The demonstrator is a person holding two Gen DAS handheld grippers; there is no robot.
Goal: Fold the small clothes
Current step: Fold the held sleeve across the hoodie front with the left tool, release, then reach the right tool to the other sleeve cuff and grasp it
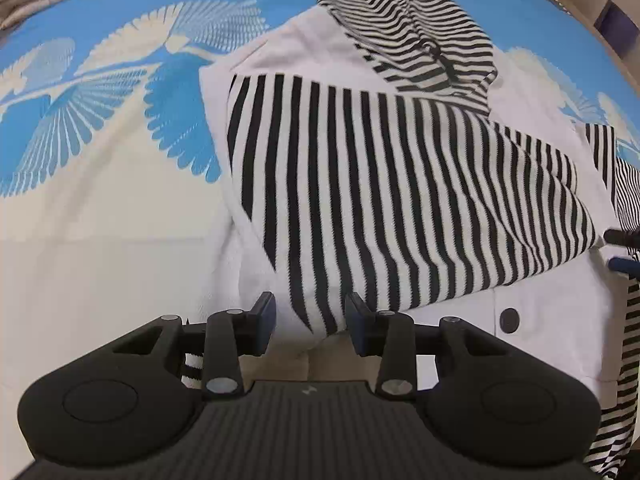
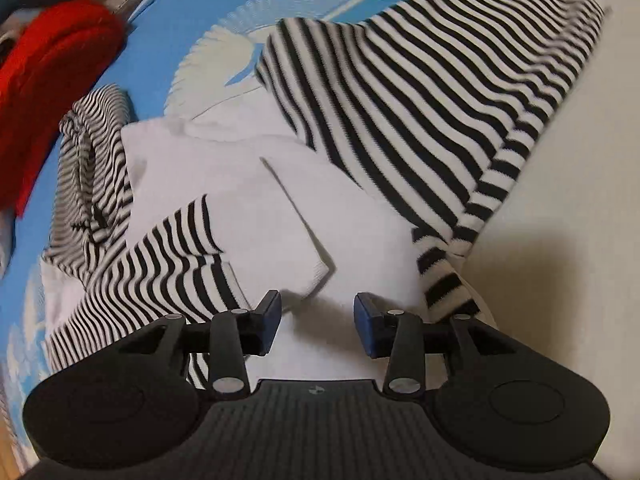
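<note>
- Striped black-and-white sleeve (image 1: 400,200) lies folded across the white body of the small hooded jacket (image 1: 304,52), which rests on a blue bedspread (image 1: 120,0) with a white fan pattern.
- Left gripper (image 1: 310,312) stands partly open; the sleeve's cuff hangs between its pads, and whether they press it cannot be told.
- Right gripper (image 2: 318,312) stands partly open over the white cloth, gripping nothing.
- Red garment (image 2: 52,80) lies at the bedspread's far edge.

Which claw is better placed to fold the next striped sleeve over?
Probably the left claw: the wide-striped sleeve tip sits between its open pads. The right claw hangs open over plain white fabric.
</note>
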